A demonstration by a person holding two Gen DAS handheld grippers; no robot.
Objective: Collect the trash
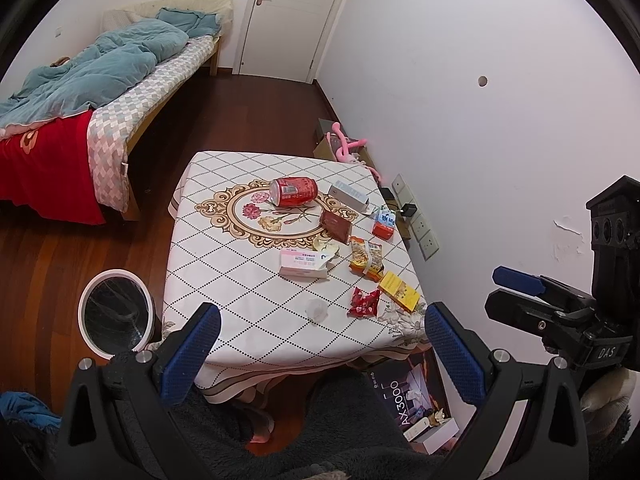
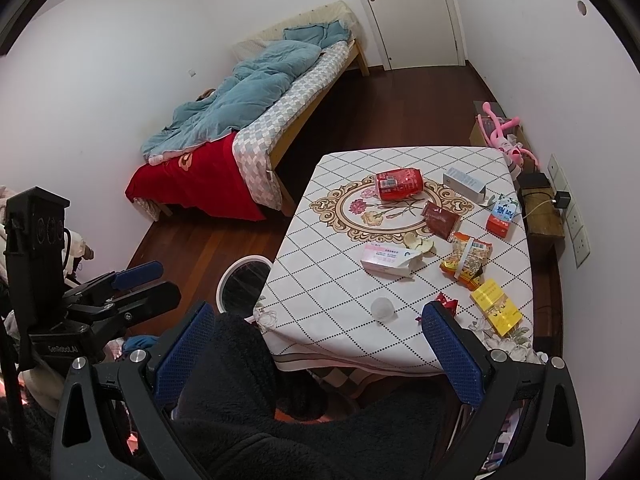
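Roughly ten pieces of trash are spread over the right half of the table (image 1: 224,240), none yet picked up. Both grippers are held back at the near edge, above the person's lap, and nothing is gripped: the left gripper (image 1: 322,354) is seen with jaws wide apart, the right gripper (image 2: 318,354) likewise spread and empty.

The bin (image 1: 116,314) (white rim, dark liner) is placed on the floor just beside the table's left side, so it lies nearer the left gripper; in the right wrist view the bin (image 2: 245,286) is partly hidden by the table corner.

Nearest targets:
- clear cup (image 2: 383,307), small, near the front edge, almost straight ahead of both grippers.
- red wrapper (image 1: 364,302), just right of the cup; partly hidden behind a finger in the right view.
- yellow box (image 2: 496,307), long axis running diagonally, near-right corner, nearer the right gripper.

Farther back: a snack packet (image 1: 366,260), a pink box (image 1: 304,264) with long axis left-right, a brown sachet (image 1: 335,224), a milk carton (image 1: 385,222), a white box (image 1: 349,196), and a red can (image 1: 293,191) lying on its side with its axis across the table (likely to roll if nudged).

The cup is judged the easiest first grasp: reached forward and down, then carried left to the bin.
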